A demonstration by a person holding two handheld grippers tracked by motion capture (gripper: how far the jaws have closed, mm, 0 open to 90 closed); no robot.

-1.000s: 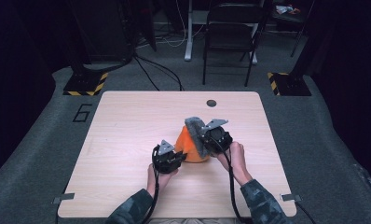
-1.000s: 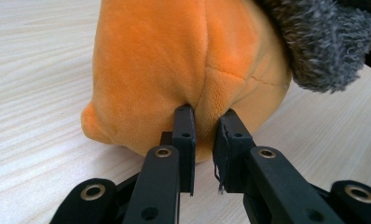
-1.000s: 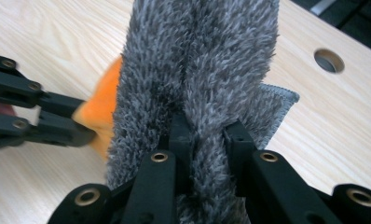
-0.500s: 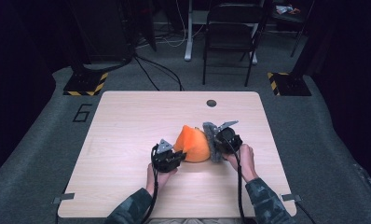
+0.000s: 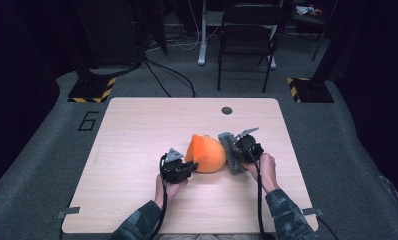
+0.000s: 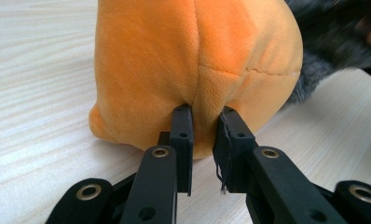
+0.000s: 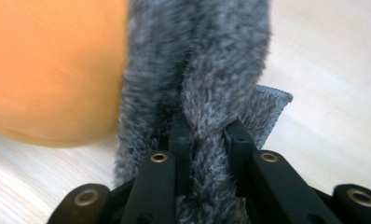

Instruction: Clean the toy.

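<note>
— Where's the toy, and why two grips?

— Orange plush (image 5: 206,154) sits mid-desk (image 5: 137,130). My left gripper (image 6: 203,122) pinches its seam to anchor it; my right gripper (image 7: 207,135), at its 3 o'clock, clamps the grey furry cloth (image 5: 229,150) (touching the plush) for pulling.

Orange plush (image 7: 53,70) blurred, edge-cropped

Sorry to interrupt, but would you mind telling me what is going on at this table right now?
A person at the wooden table works with a gripper in each hand. The left gripper pinches a fold of the orange plush toy between its jaws. The right gripper is clamped on a grey furry cloth that lies against the toy's right side. Both things rest on the table near its middle, touching each other.
</note>
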